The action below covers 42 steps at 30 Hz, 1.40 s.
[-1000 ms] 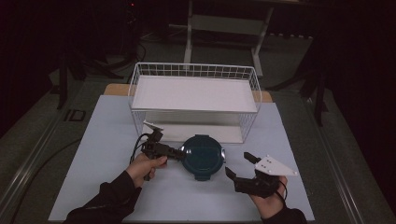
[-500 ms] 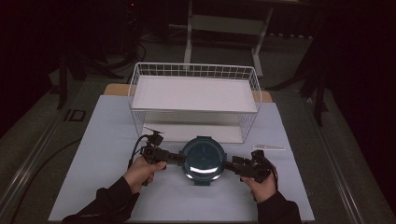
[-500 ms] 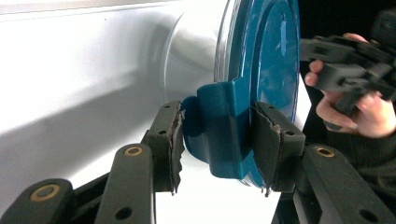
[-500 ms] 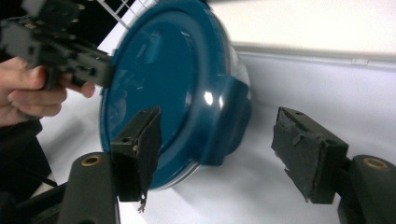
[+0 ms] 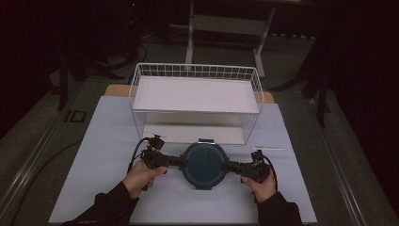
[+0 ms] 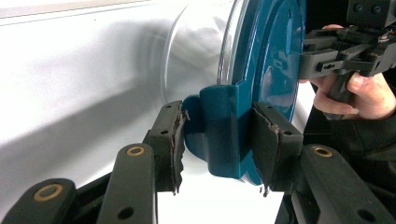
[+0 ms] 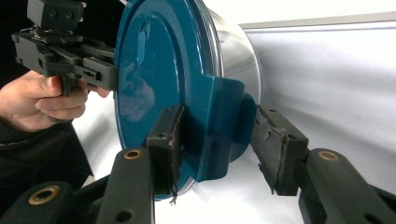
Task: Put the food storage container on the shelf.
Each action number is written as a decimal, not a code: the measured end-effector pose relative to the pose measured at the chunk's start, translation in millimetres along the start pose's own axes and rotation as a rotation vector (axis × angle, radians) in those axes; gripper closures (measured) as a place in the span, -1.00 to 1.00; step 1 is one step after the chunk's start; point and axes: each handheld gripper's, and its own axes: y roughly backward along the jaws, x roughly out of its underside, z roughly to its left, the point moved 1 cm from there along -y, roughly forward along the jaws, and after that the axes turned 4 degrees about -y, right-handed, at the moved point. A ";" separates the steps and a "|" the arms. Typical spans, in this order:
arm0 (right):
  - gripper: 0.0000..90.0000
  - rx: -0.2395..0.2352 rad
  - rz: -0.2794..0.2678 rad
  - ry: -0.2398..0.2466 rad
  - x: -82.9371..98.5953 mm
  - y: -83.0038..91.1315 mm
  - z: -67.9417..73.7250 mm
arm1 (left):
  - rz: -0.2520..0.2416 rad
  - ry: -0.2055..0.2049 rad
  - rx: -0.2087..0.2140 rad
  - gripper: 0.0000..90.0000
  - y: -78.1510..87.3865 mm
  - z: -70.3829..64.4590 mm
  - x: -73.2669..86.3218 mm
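Note:
A round container with a teal lid [image 5: 205, 162] and a shiny steel body lies on the pale mat in front of the wire rack. In the high view my left gripper [image 5: 183, 162] reaches its left edge and my right gripper [image 5: 227, 165] its right edge. In the left gripper view the jaws [image 6: 217, 140] are shut on a teal side tab [image 6: 224, 126] of the container [image 6: 271, 60], pads pressed on both faces. In the right gripper view the jaws [image 7: 217, 140] clasp the opposite tab [image 7: 219, 121] of the lid [image 7: 154, 70].
A white wire rack [image 5: 195, 70] with a white shelf stands just behind the container. A thin white strip [image 5: 268, 149] lies on the mat right of it. The pale mat [image 5: 103, 141] stretches to both sides and toward the near edge.
My right gripper came in from the right, where it stood open, and closed on the container's right tab. The left gripper stayed at the left tab.

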 end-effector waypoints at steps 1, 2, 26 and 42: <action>0.20 -0.005 0.002 -0.004 0.3 0.1 -0.5 | 0.001 -0.005 -0.003 0.25 0.2 -0.7 0.4; 0.21 -0.019 0.006 -0.015 0.6 0.1 -1.4 | 0.002 -0.009 -0.004 0.25 0.4 -1.4 0.7; 0.25 -0.034 0.006 0.029 3.2 2.6 7.0 | -0.069 -0.076 -0.047 0.24 6.6 -11.3 10.8; 0.25 -0.037 -0.041 0.132 -33.7 0.2 22.2 | -0.171 -0.136 -0.087 0.24 27.6 -12.7 -11.0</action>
